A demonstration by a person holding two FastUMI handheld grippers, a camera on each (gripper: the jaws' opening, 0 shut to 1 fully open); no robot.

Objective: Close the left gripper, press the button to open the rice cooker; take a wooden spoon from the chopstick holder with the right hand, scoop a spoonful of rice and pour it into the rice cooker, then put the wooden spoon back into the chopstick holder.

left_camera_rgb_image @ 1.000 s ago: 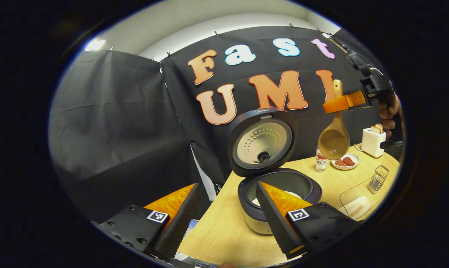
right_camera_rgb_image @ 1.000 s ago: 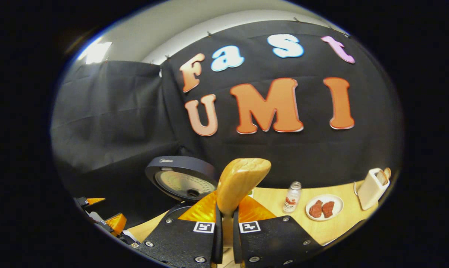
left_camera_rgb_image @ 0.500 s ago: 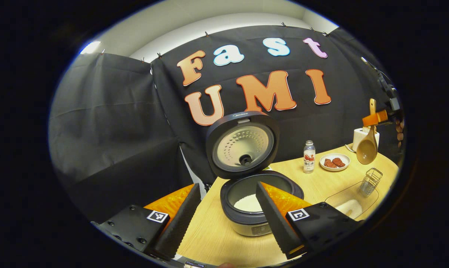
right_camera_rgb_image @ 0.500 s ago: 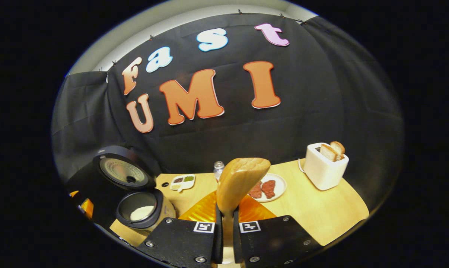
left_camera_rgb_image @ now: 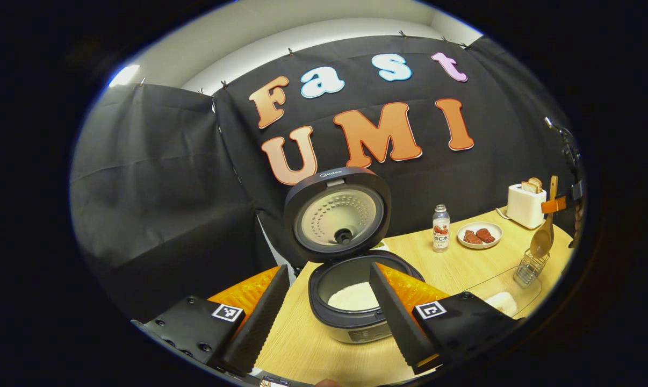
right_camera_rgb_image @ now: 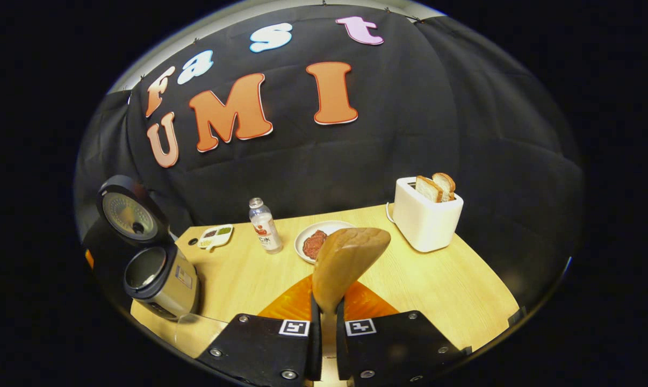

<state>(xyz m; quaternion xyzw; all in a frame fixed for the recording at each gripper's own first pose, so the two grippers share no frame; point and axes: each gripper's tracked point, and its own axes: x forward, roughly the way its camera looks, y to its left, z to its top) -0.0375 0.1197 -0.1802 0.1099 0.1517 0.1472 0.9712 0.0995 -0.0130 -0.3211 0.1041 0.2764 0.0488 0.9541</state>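
Observation:
The rice cooker (left_camera_rgb_image: pixel 351 322) stands on the table with its lid (left_camera_rgb_image: pixel 337 212) up and white rice (left_camera_rgb_image: pixel 353 295) in the pot. My left gripper (left_camera_rgb_image: pixel 324 322) is open, its fingers on either side of the cooker in the view and touching nothing. At the far right, the right gripper (left_camera_rgb_image: pixel 553 205) holds the wooden spoon (left_camera_rgb_image: pixel 542 244) bowl down, just above the wire chopstick holder (left_camera_rgb_image: pixel 528 267). In the right gripper view, the right gripper (right_camera_rgb_image: pixel 324 328) is shut on the wooden spoon (right_camera_rgb_image: pixel 345 263), and the open rice cooker (right_camera_rgb_image: pixel 160 279) sits far left.
A glass bowl of rice (left_camera_rgb_image: pixel 509 295) sits beside the holder. A bottle (right_camera_rgb_image: pixel 265 226), a plate of meat (right_camera_rgb_image: pixel 316 242), a white toaster with bread (right_camera_rgb_image: pixel 426 220) and a small sauce dish (right_camera_rgb_image: pixel 215 236) stand along the back. The table's right edge (right_camera_rgb_image: pixel 496 322) is close.
The right gripper carried the spoon away from the cooker, to the right and down, until it hung over the chopstick holder. The left gripper stayed open and drifted slightly.

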